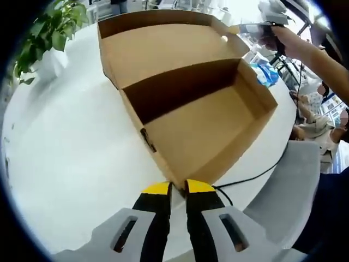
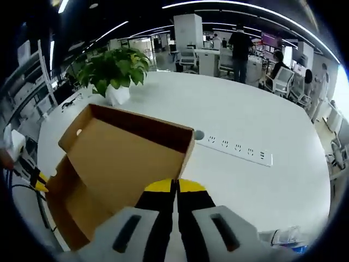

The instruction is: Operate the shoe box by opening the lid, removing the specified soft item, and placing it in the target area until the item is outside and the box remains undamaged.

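Left claw (image 1: 179,188) pinches shoe box (image 1: 207,131) corner; right claw (image 2: 175,185) clamps lid (image 2: 131,158) edge

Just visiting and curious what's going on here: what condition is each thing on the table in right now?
Brown cardboard shoe box: open, nothing visible inside.
Hinged cardboard lid: folded back flat on the white table.
Left gripper: fingers shut on the box's near corner.
Right gripper: fingers closed at the lid's edge; grip unclear.
Potted green plant: upright.
White power strip: lying flat.
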Motion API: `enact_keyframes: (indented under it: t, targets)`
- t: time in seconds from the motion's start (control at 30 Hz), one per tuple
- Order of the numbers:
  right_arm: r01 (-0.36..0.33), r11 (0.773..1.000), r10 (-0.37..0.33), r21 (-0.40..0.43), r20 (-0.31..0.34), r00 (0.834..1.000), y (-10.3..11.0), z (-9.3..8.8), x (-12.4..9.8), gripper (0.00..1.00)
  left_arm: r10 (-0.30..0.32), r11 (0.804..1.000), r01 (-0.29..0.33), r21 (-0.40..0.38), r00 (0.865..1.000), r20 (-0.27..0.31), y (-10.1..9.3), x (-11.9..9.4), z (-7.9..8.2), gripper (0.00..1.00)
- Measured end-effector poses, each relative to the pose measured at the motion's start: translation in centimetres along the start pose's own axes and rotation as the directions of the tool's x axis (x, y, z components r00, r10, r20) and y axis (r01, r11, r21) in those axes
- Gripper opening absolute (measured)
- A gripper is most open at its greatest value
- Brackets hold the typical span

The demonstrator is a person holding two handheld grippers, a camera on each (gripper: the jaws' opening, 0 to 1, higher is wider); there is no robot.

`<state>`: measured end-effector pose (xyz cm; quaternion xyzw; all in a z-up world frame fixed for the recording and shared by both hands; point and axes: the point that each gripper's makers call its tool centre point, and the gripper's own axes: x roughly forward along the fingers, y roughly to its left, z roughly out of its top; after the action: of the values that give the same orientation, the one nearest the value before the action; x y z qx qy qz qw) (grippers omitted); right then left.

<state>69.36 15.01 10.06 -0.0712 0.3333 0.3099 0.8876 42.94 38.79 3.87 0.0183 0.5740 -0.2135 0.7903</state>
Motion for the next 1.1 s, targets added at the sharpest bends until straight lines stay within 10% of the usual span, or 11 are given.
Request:
enact_keyframes:
  t: [0.5, 1.1]
  targets:
    - [0.002, 0.996, 0.015, -0.085, 0.195, 0.981, 1.9, 1.3, -3.7, 0.0, 0.024, 0.999, -0.023, -0.028, 1.0, 0.021, 0.3, 0.2, 0.1, 0.06]
    - [0.012, 0.991, 0.015, -0.13, 0.212, 0.977, 3.4, 0.3, -6.8, 0.0, 0.053, 0.998, -0.052, -0.037, 0.998, 0.043, 0.0, 0.1, 0.0, 0.05]
